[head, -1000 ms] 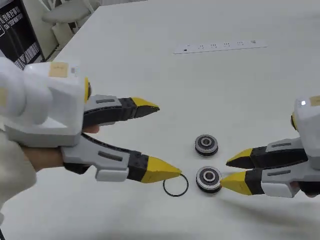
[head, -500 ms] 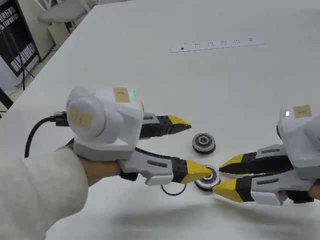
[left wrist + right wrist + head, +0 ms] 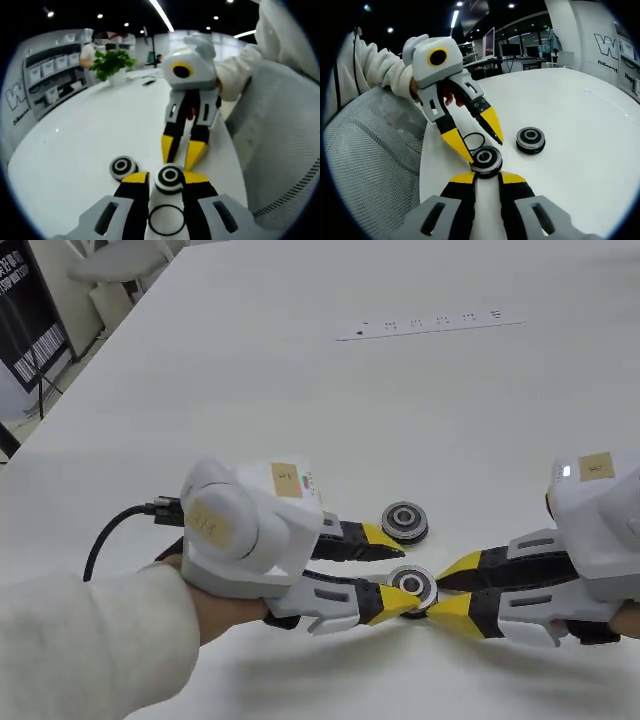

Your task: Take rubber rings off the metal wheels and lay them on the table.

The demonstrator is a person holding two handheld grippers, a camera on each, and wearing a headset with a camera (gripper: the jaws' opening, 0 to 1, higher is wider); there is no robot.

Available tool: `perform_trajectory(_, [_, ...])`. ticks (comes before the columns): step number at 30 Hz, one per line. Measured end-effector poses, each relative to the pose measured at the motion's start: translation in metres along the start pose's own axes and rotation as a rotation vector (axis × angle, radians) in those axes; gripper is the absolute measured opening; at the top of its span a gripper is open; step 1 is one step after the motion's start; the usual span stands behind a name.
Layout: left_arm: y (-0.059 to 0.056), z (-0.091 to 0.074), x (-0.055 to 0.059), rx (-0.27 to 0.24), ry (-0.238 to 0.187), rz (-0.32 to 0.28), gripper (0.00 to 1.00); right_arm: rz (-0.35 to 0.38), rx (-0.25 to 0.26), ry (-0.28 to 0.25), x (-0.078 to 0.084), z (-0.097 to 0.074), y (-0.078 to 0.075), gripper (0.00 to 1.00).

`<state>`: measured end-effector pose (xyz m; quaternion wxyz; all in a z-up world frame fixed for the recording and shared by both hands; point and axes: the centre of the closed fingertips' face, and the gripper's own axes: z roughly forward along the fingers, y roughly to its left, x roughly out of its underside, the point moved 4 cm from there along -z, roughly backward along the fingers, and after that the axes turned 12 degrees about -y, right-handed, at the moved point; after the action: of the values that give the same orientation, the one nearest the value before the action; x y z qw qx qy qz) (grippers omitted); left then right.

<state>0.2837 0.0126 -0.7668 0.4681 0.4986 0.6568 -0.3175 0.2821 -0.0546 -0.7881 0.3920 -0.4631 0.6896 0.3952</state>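
Two metal wheels lie on the white table point(image 3: 300, 390). The near wheel point(image 3: 412, 585) point(image 3: 170, 179) point(image 3: 486, 159) sits between the yellow tips of my left gripper point(image 3: 402, 572) point(image 3: 166, 178), which is open with a jaw on each side. My right gripper point(image 3: 455, 586) point(image 3: 487, 178) faces it from the right, open, its tips at the wheel's edge. The far wheel point(image 3: 404, 521) point(image 3: 123, 167) point(image 3: 530, 139) still wears its black ring. A loose black rubber ring point(image 3: 166, 220) point(image 3: 474, 139) lies flat under the left gripper.
A white power strip point(image 3: 430, 324) lies far back on the table. A black cable point(image 3: 115, 530) trails from the left gripper. A mesh chair point(image 3: 370, 150) stands by the table's near edge. A potted plant point(image 3: 112, 62) stands at the table's far end.
My left gripper has moved right and down, narrowed, and its jaws now flank the near wheel. It now covers the loose ring in the head view. The right gripper has edged in.
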Motion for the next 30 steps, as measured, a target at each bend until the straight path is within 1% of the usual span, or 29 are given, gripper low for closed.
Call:
perform_trajectory(2, [0.001,0.000,0.000,-0.001,0.001,-0.006,0.23,-0.004,0.001,0.000,0.000,0.000,0.000,0.13])
perform_trajectory(4, [-0.001,0.000,0.001,0.006,-0.001,-0.017,0.20,-0.008,0.003,0.000,0.000,0.000,0.000,0.12])
perform_trajectory(5, [-0.004,0.000,0.002,0.021,0.005,-0.009,0.17,-0.011,0.005,0.000,0.000,0.000,-0.001,0.10])
perform_trajectory(6, [-0.006,0.001,0.001,0.033,-0.003,0.007,0.15,-0.019,0.010,0.000,-0.001,-0.001,-0.001,0.09])
perform_trajectory(7, [-0.006,0.000,0.001,0.017,0.006,0.016,0.14,-0.023,0.009,0.002,-0.001,-0.001,-0.001,0.07])
perform_trajectory(8, [-0.005,0.001,0.001,0.014,0.003,0.003,0.14,-0.034,0.009,0.004,-0.001,-0.001,-0.001,0.04])
perform_trajectory(10, [-0.004,0.000,0.001,0.010,-0.003,-0.016,0.14,-0.048,0.015,0.004,-0.001,-0.001,-0.002,0.02])
perform_trajectory(13, [-0.004,0.000,0.001,0.009,-0.007,-0.017,0.14,-0.039,0.033,0.000,-0.001,-0.002,-0.003,0.00])
perform_trajectory(16, [-0.005,0.000,0.001,0.010,-0.009,-0.012,0.14,0.011,0.056,-0.007,0.000,-0.002,-0.005,0.00])
perform_trajectory(17, [-0.005,0.000,0.001,0.011,-0.010,-0.012,0.14,0.046,0.070,-0.012,0.000,-0.002,-0.006,0.00])
perform_trajectory(19, [-0.005,0.000,0.002,0.011,-0.017,-0.014,0.14,0.081,0.096,-0.017,-0.001,-0.004,-0.010,0.00])
perform_trajectory(20, [-0.005,0.000,0.002,0.009,-0.020,-0.016,0.14,0.094,0.101,-0.024,-0.002,-0.004,-0.011,0.00])
perform_trajectory(23, [-0.005,0.000,0.002,0.008,-0.023,-0.018,0.14,0.173,0.106,-0.058,-0.004,-0.007,-0.012,0.00])
perform_trajectory(24, [-0.005,0.000,0.002,0.006,-0.024,-0.020,0.14,0.217,0.103,-0.086,-0.006,-0.008,-0.012,0.00])
perform_trajectory(25, [-0.005,0.000,0.002,0.005,-0.024,-0.017,0.14,0.267,0.107,-0.094,-0.006,-0.009,-0.012,0.00])
perform_trajectory(26, [-0.006,0.000,0.002,0.006,-0.023,-0.012,0.14,0.323,0.107,-0.119,-0.009,-0.009,-0.012,0.00])
perform_trajectory(27, [-0.006,0.000,0.002,0.007,-0.023,-0.009,0.14,0.325,0.110,-0.124,-0.009,-0.010,-0.013,0.00])
perform_trajectory(28, [-0.006,0.000,0.002,0.008,-0.024,-0.008,0.14,0.343,0.097,-0.136,-0.012,-0.009,-0.011,0.00])
perform_trajectory(29, [-0.006,0.000,0.002,0.009,-0.024,-0.005,0.14,0.341,0.103,-0.128,-0.011,-0.009,-0.011,0.00])
perform_trajectory(30, [-0.006,0.000,0.002,0.008,-0.024,-0.006,0.14,0.317,0.105,-0.122,-0.011,-0.008,-0.009,0.00])
